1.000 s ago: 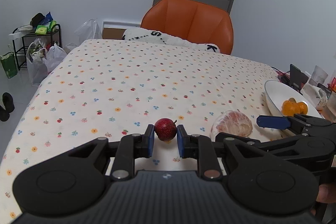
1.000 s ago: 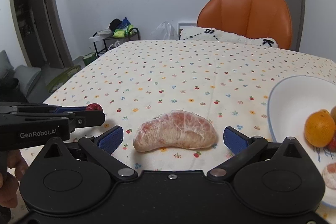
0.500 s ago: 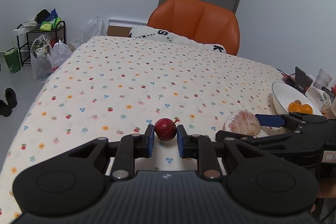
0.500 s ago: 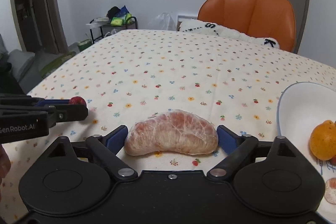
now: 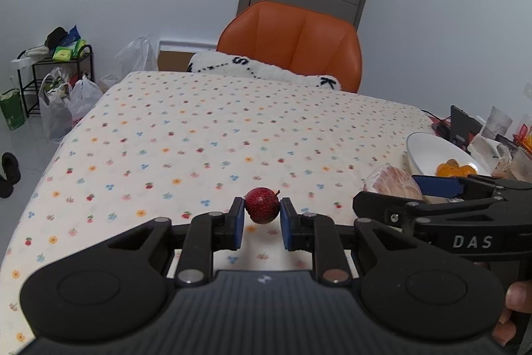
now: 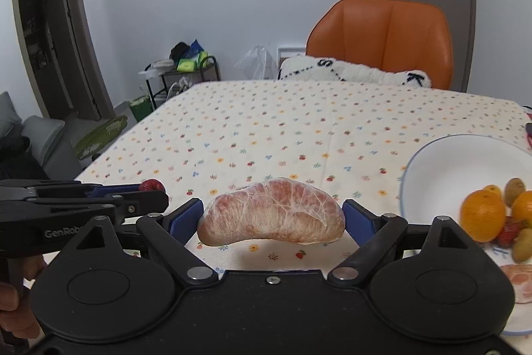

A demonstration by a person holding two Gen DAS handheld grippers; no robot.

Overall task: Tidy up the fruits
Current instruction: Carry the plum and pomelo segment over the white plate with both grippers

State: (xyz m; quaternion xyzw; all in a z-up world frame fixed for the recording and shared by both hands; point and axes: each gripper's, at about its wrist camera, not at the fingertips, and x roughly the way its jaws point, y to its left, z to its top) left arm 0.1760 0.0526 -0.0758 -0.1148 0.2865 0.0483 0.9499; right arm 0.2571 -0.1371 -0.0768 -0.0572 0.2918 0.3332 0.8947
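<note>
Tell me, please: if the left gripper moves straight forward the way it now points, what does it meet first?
The left gripper, shut on the small red speckled fruit, points across bare floral tablecloth. Nothing lies in its path until the fluffy white cushion before the orange chair, though depth is hard to judge.

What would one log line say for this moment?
left tongs: shut on red fruit | right tongs: shut on pomelo segment, lifted | bowl: holds oranges

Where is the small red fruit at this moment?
In the left wrist view, the small red fruit sits between the pads of the left gripper, above the flowered tablecloth, left of the peeled pomelo segment.
</note>
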